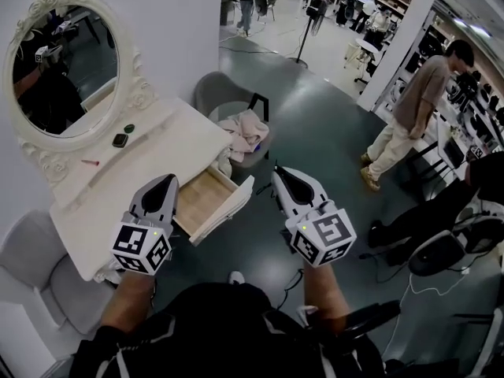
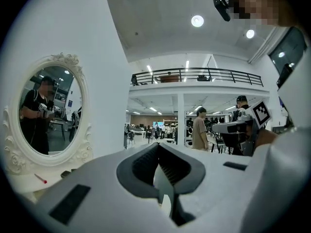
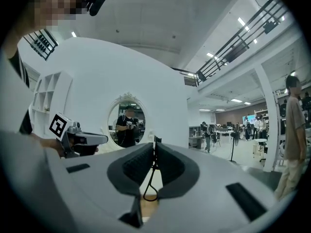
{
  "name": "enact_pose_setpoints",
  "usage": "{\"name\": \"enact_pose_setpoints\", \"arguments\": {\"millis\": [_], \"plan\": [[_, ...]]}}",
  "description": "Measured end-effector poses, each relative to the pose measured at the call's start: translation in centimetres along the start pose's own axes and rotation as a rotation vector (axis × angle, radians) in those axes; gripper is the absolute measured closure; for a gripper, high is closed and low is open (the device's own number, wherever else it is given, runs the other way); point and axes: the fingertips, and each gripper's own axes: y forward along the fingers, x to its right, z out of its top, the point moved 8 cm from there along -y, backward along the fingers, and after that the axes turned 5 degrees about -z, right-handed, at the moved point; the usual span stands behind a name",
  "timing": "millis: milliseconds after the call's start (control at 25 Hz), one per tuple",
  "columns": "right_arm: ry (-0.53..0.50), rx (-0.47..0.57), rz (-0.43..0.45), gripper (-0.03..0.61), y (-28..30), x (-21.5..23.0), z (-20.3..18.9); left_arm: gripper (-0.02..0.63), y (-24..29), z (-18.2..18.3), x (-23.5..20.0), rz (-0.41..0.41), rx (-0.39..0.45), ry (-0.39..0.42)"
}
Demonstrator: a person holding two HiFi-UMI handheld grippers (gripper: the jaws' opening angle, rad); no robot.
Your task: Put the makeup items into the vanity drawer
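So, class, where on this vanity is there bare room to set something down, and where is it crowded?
Free: the vanity top's far end, between the compact and the chair; its near end by the left gripper; the open drawer, which looks bare. Crowded: the strip below the mirror, with compact, green item and red stick.

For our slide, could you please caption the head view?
Left claw and right claw, both shut and empty, flank the open vanity drawer; small items lie on the tabletop.
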Motion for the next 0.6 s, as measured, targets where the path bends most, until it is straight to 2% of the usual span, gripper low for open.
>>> {"name": "enact_pose_setpoints", "arguments": {"millis": [280, 600], "plan": [[-0.001, 0.0, 0.053, 0.549, 2.4, 4.0, -0.8, 0.609, 4.6, -0.9, 0.5, -0.005, -0.014, -0.012], [-0.001, -0.037, 0.063, 0.549, 7.6, 3.6, -1.9, 0.61, 5.7, -2.5, -3.5, 0.004, -0.035, -0.044]]}}
